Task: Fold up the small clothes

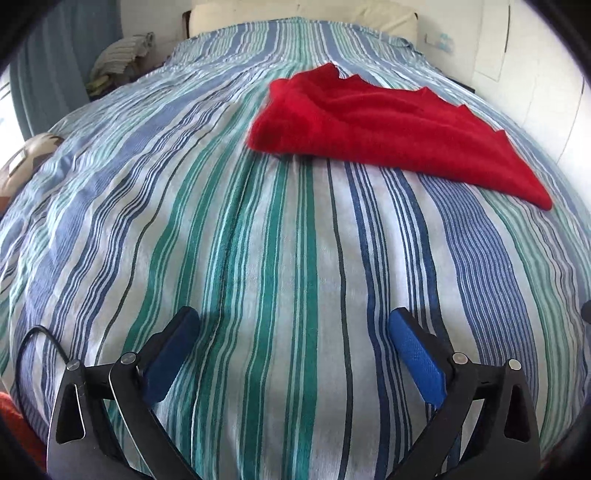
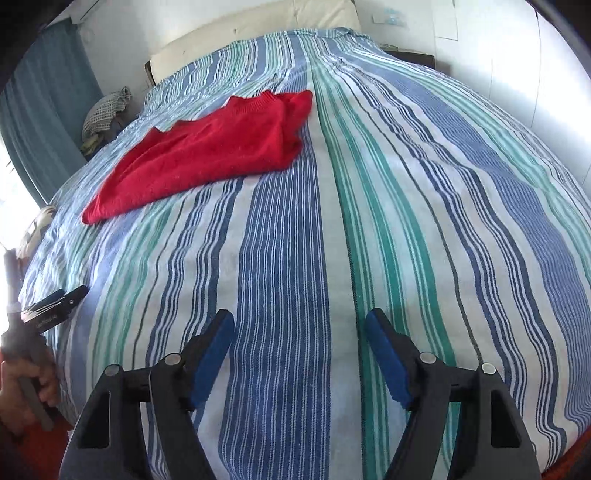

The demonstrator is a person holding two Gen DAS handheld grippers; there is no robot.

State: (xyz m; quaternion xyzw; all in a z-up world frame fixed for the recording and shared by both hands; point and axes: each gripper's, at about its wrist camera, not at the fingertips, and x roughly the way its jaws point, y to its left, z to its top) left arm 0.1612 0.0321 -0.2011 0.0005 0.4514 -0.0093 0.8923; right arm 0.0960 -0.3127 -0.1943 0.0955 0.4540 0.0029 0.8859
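Folded red sweater (image 1: 388,129) crosswise on striped bedspread (image 1: 258,258) (neckline away)

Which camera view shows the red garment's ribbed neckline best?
The right wrist view: the red garment shows its ribbed neckline and stacked folded layers clearly. The left wrist view shows the garment blurrier, a plain wedge with a jagged far edge.

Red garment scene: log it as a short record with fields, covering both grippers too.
garment: red knitted garment, lying in a loose fold, neck end far from the cameras
surface: striped bedspread
left gripper: open, empty, above the bedspread, short of the garment
right gripper: open, empty, garment ahead to its left
contact: neither gripper touches the garment
background: cream pillow at the bed's head
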